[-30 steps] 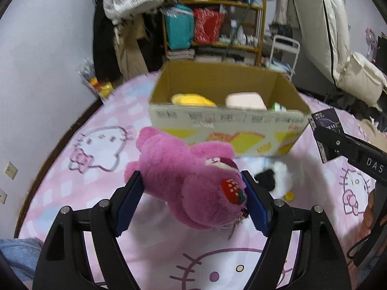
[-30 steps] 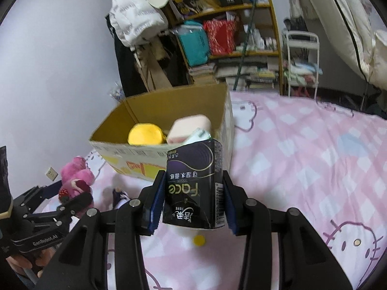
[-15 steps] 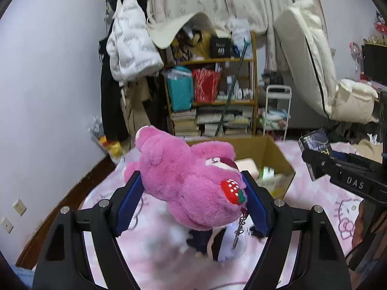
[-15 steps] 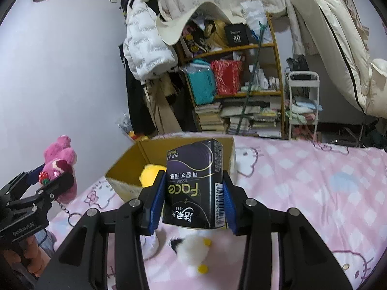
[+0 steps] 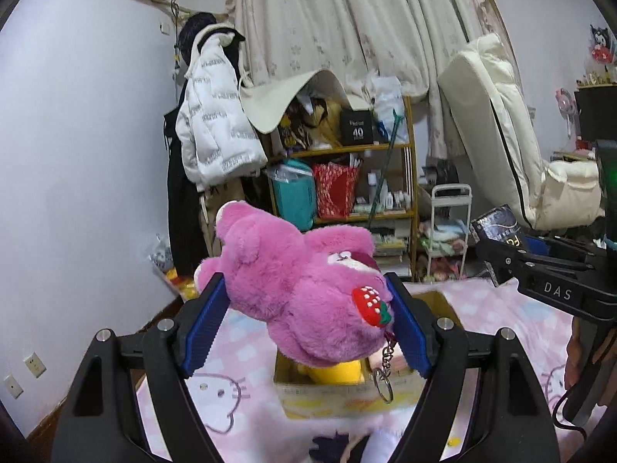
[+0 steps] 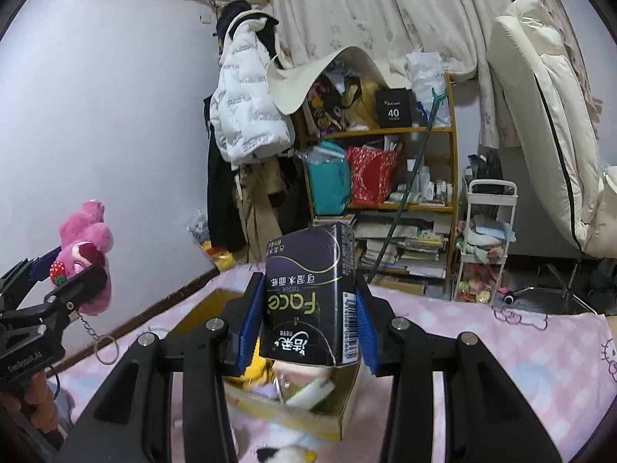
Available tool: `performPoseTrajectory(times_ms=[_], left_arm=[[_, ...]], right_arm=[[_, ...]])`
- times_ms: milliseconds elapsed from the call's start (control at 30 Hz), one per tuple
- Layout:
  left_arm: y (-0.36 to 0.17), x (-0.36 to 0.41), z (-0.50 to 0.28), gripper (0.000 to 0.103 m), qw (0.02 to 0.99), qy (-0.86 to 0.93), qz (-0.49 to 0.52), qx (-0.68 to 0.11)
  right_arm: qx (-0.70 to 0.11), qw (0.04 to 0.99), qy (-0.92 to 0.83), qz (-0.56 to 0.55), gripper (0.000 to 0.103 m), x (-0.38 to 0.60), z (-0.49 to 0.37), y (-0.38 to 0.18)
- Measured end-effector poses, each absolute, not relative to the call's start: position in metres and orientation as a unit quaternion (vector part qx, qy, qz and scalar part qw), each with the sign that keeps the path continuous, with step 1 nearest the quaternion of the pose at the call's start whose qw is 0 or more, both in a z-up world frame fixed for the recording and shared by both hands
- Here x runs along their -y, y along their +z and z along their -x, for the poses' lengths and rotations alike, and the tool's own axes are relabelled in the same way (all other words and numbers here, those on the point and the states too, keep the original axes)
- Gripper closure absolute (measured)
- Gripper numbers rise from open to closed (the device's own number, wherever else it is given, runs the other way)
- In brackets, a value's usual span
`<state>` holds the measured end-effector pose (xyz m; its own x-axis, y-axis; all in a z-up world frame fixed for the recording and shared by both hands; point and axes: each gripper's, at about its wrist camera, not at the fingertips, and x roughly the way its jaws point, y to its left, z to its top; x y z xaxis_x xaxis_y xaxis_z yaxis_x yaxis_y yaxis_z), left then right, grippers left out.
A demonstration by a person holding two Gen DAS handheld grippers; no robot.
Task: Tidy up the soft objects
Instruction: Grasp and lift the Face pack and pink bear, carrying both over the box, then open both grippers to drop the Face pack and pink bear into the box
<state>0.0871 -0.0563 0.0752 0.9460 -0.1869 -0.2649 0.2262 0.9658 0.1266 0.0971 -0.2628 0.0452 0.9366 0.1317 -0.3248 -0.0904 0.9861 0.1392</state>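
**Both grippers loaded above the box**

The left gripper is clamped on the pink plush bear, held between its blue pads. The right gripper is clamped on the black tissue pack. The cardboard box sits below and just ahead of both grippers on the pink bedspread.

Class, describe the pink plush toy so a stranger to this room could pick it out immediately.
Start at the cardboard box on the pink bedspread. Held in the air in front of it, between the blue-padded jaws of the left gripper, is the pink plush toy. Only it has shaggy magenta fur, a red strawberry patch and a dangling key ring.
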Motion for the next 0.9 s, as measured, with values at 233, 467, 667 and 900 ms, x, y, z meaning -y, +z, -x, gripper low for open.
performPoseTrajectory(times_ms=[233, 467, 667, 900], left_arm=[[0.088, 0.058, -0.107, 0.025, 0.986, -0.106, -0.081, -0.103], [0.072, 0.058, -0.122, 0.024, 0.986, -0.111, -0.058, -0.110], [0.048, 0.061, -0.144, 0.024, 0.982, -0.109, -0.066, -0.143], [0.025, 0.065, -0.163, 0.024, 0.976, -0.111, -0.076, -0.169]], right_arm=[[-0.148, 0.985, 0.061, -0.065, 0.057, 0.270, -0.106, 0.058], [-0.143, 0.984, 0.073, -0.076, 0.057, 0.267, -0.108, 0.045], [-0.160, 0.981, 0.084, -0.076, 0.057, 0.266, -0.120, 0.027], [-0.191, 0.974, 0.101, -0.064, 0.057, 0.257, -0.140, 0.005]])
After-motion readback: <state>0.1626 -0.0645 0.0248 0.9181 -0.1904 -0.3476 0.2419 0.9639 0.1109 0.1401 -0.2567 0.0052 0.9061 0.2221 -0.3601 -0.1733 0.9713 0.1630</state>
